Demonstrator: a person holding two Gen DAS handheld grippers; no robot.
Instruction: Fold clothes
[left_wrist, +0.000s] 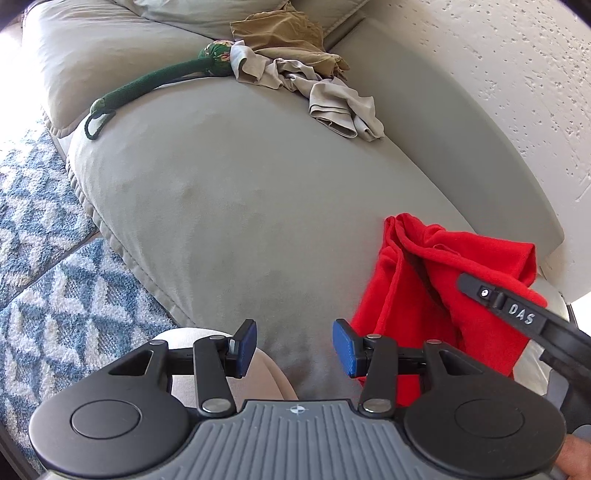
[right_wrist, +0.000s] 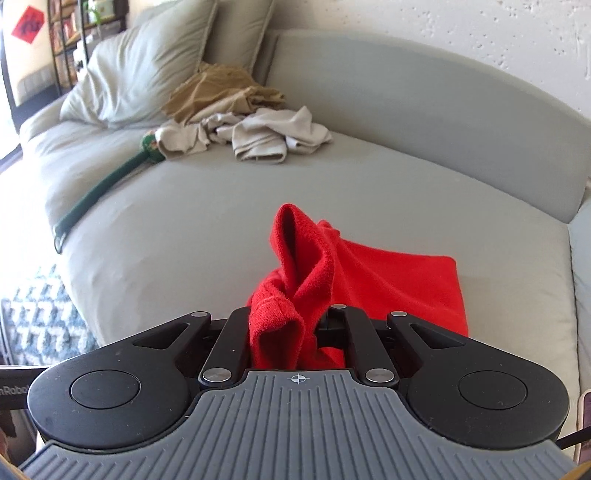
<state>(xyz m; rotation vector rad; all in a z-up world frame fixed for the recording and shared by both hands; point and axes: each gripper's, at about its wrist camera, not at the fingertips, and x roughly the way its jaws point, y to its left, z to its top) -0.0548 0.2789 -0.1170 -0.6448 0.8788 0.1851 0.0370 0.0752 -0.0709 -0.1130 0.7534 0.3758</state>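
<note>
A red cloth (right_wrist: 388, 280) lies bunched on the grey sofa seat (right_wrist: 184, 229). My right gripper (right_wrist: 295, 336) is shut on one corner of it, and the fabric stands up in a fold between the jaws, hiding the pads. In the left wrist view the same red cloth (left_wrist: 436, 288) hangs to the right, with the right gripper's black arm (left_wrist: 524, 317) crossing it. My left gripper (left_wrist: 295, 345) is open over bare cushion, its blue pads (left_wrist: 345, 347) apart with nothing between them, just left of the red cloth.
A pile of beige and tan clothes (left_wrist: 295, 70) sits at the far end of the sofa (left_wrist: 221, 184), beside a long green stuffed thing (left_wrist: 155, 81). Cushions (right_wrist: 147, 62) lean at the back. A blue patterned rug (left_wrist: 40, 229) covers the floor left. A white wall (left_wrist: 498, 74) is at right.
</note>
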